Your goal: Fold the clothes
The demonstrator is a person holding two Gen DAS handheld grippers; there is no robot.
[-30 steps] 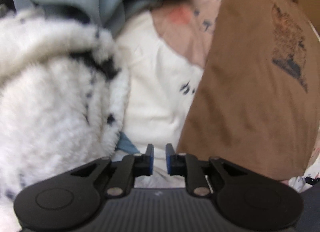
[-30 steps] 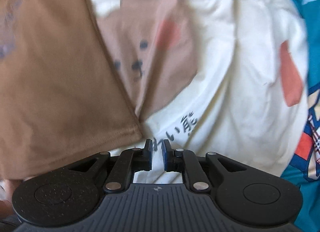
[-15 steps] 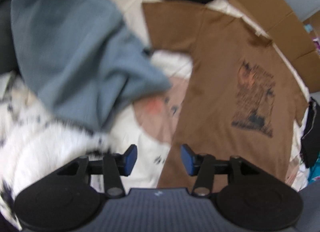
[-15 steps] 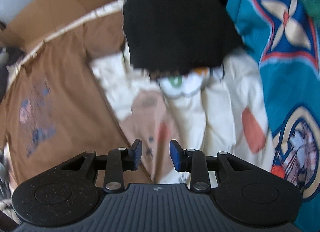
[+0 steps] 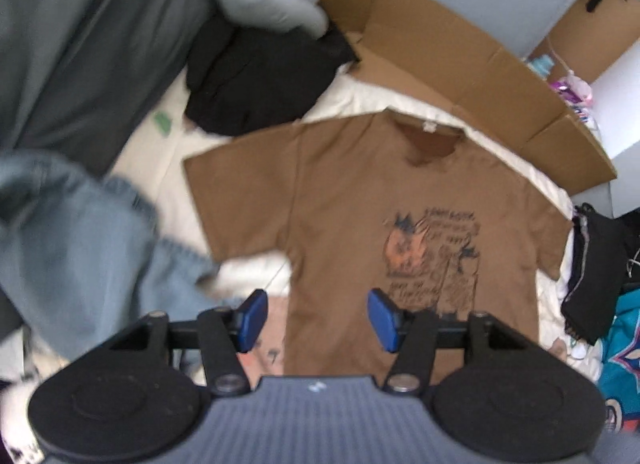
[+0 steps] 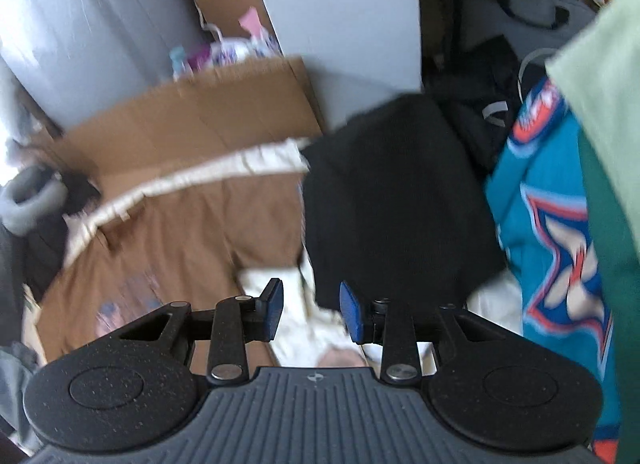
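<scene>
Brown T-shirt (image 5: 360, 200) spread flat, chest print unreadable — left gripper (image 5: 314, 320) opening, right gripper (image 6: 311, 314) parted, both empty.

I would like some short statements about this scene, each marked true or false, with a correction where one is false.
1. The brown T-shirt lies spread flat, print side up. True.
2. The left gripper is holding the T-shirt's hem. False: its jaws are opening and nothing is between them.
3. The right gripper holds no cloth. True.
4. A black garment lies beyond the T-shirt's sleeve. True.
5. The cardboard lies on top of the T-shirt. False: it lies beyond the collar.
</scene>
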